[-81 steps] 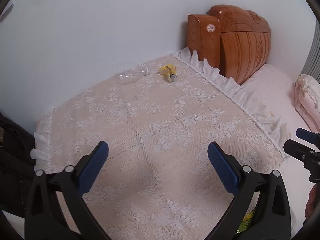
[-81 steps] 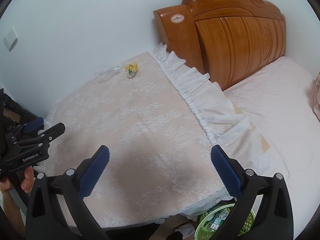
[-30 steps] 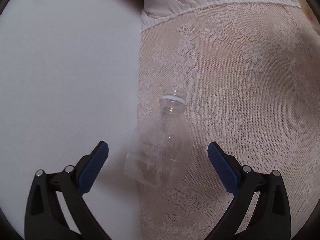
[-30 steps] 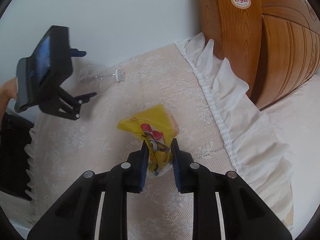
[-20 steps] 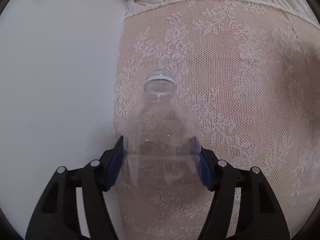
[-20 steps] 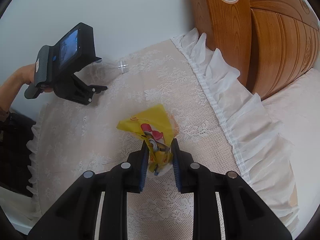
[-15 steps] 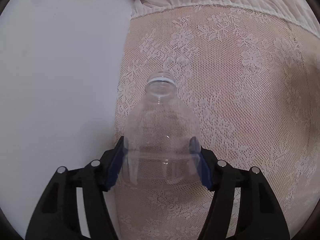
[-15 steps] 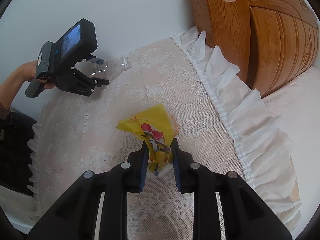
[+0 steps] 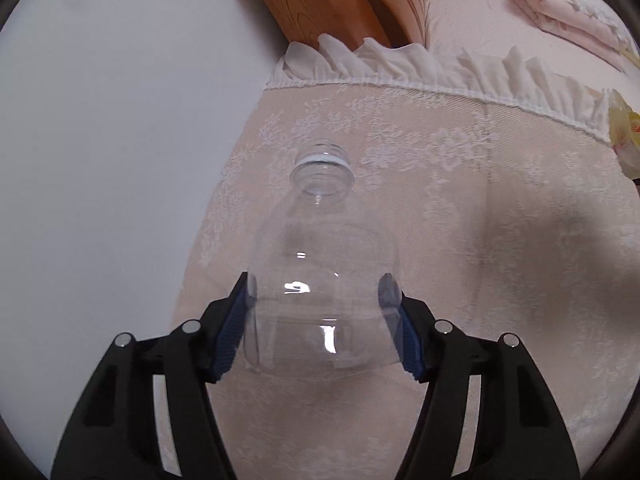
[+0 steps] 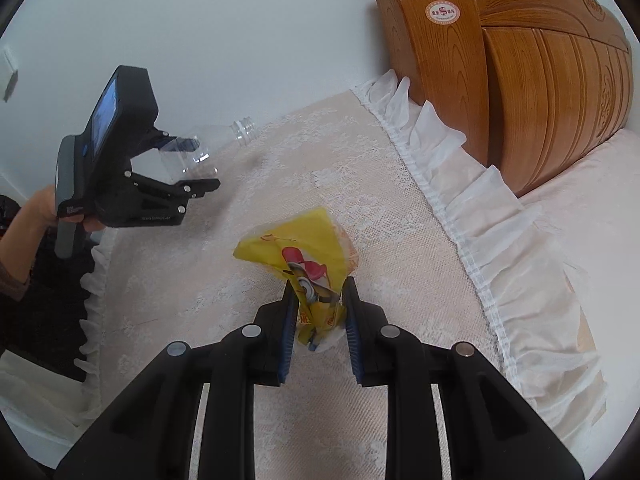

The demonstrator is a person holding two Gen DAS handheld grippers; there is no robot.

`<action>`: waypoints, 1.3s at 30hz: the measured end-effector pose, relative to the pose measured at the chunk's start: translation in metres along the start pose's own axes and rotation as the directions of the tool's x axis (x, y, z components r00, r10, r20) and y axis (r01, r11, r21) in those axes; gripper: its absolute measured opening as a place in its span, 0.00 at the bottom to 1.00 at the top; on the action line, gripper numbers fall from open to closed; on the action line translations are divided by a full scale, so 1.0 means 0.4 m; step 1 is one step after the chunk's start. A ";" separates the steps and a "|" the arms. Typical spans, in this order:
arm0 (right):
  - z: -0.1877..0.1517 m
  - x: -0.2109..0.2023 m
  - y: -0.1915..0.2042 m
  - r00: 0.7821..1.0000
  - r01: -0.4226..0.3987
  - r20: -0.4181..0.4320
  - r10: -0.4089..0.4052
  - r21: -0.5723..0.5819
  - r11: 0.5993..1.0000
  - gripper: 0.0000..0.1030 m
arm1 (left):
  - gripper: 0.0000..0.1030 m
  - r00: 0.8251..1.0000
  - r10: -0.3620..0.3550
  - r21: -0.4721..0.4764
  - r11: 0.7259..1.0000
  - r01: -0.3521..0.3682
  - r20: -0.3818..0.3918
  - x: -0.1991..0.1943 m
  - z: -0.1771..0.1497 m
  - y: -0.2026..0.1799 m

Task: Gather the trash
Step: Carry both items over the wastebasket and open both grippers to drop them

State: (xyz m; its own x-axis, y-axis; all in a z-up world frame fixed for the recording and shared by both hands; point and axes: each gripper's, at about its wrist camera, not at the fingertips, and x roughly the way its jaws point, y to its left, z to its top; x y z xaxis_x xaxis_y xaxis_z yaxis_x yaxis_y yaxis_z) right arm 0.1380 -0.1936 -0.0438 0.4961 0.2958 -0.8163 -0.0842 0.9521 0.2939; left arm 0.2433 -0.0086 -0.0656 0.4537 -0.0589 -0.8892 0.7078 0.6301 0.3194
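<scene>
While both claws are loaded, the left claw point(image 9: 320, 312) has its blue pads point(image 9: 230, 336) pressed on either side of a clear plastic bottle point(image 9: 320, 280), jaws about half spread around its body; they closed onto it within the last second. Bottle uncapped, mouth pointing away from the claw toward the frilled white edge point(image 9: 400, 76) of the cloth. In the right wrist view the same bottle point(image 10: 200, 148) sits in the left claw point(image 10: 188, 164) clear of the surface, held up near the white wall point(image 10: 240, 20); a hand point(image 10: 48, 208) grips that tool's handle. Right claw point(image 10: 318, 316) pinched nearly closed on a crumpled yellow snack wrapper point(image 10: 300, 256) with a cartoon print; the wrapper fans out above the pads and looks lifted off the lace-covered tabletop point(image 10: 240, 280). Wooden headboard point(image 10: 520, 80) stands beyond the frill at right, with pale pink bedding point(image 10: 592, 208) below it. In the left wrist view a bit of the yellow wrapper point(image 9: 624, 128) shows at the far right edge.
</scene>
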 end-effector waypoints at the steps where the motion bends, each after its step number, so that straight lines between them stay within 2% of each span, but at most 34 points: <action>1: -0.020 -0.024 -0.003 1.000 -0.004 0.003 0.004 0.003 1.000 0.23 | 0.60 1.000 -0.015 -0.027 1.000 0.015 0.005 -0.026 -0.022 -0.032; 9: -0.196 -0.179 -0.053 1.000 -0.007 0.014 0.007 0.032 0.999 0.23 | 0.60 0.992 -0.096 -0.196 0.974 0.110 0.078 -0.190 -0.140 -0.341; 15: -0.343 -0.268 -0.140 1.000 0.011 -0.001 -0.011 0.107 0.994 0.23 | 0.60 0.981 -0.162 -0.222 0.958 0.182 0.102 -0.254 -0.168 -0.553; 23: -0.504 -0.378 -0.279 0.997 0.071 0.018 -0.078 0.229 0.971 0.23 | 0.60 0.968 -0.224 -0.127 0.963 0.239 0.117 -0.326 -0.148 -0.765; 26: -0.554 -0.423 -0.331 0.992 0.107 0.028 -0.119 0.268 0.957 0.23 | 0.60 0.954 -0.270 -0.081 0.956 0.282 0.128 -0.335 -0.121 -0.848; 30: -0.632 -0.482 -0.405 0.981 0.174 0.021 -0.191 0.323 0.930 0.24 | 0.60 0.930 -0.353 0.012 0.935 0.354 0.101 -0.326 -0.078 -0.991; 34: -0.719 -0.518 -0.486 0.972 0.218 -0.010 -0.234 0.409 0.886 0.24 | 0.60 0.903 -0.429 0.095 0.900 0.425 0.032 -0.279 -0.037 -1.152; 39: -0.821 -0.552 -0.566 0.965 0.249 -0.048 -0.259 0.494 0.833 0.24 | 0.60 0.878 -0.475 0.164 0.864 0.477 -0.050 -0.245 -0.008 -1.295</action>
State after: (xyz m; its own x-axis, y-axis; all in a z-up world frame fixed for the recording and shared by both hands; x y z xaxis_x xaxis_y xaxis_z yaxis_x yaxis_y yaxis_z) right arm -0.2363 -0.4490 -0.0936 0.4587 0.0422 -0.8876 0.4804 0.8285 0.2876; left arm -0.1695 -0.3266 -0.1448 0.0350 -0.3122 -0.9494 0.9165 0.3889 -0.0941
